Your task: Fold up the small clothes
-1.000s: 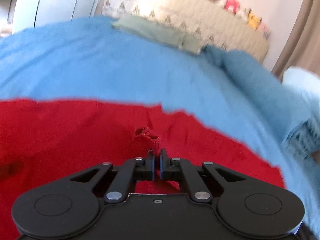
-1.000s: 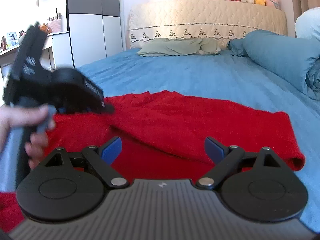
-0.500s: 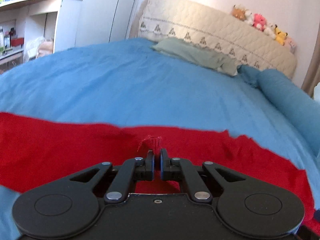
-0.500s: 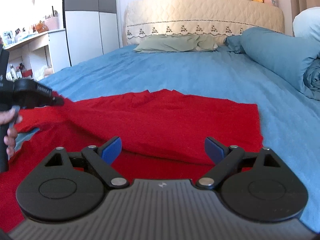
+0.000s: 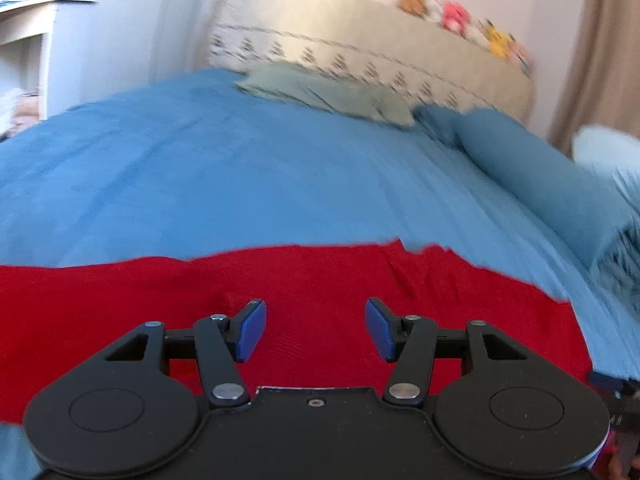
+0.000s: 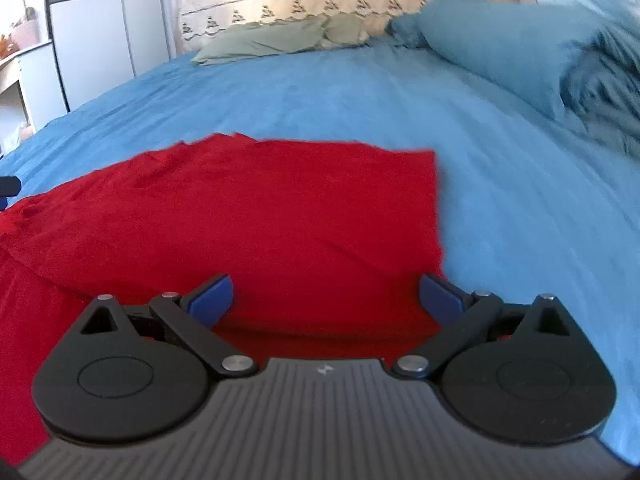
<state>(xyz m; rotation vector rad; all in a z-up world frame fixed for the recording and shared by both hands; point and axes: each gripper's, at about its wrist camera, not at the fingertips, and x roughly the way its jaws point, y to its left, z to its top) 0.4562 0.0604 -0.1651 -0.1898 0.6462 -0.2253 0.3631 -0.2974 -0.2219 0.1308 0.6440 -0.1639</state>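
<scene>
Two spread-jawed grippers hover over soft folded red cloth [image 6: 248, 216] on blue bedsheet [image 6: 360, 92].

Left gripper [image 5: 315, 329]: matte black body, two round discs w/ embossed circles at sides, angled black linkage arms w/ triangular cutouts, silver pivot screws, blue finger pads [image 5: 251, 330], small centre screw on flat top plate, dust specks. Right gripper [image 6: 326, 298]: same black discs & linkages, silver screws, blue pads [image 6: 211, 299], but grey ribbed top plate w/ tiny white lightning-style mark at centre.
</scene>
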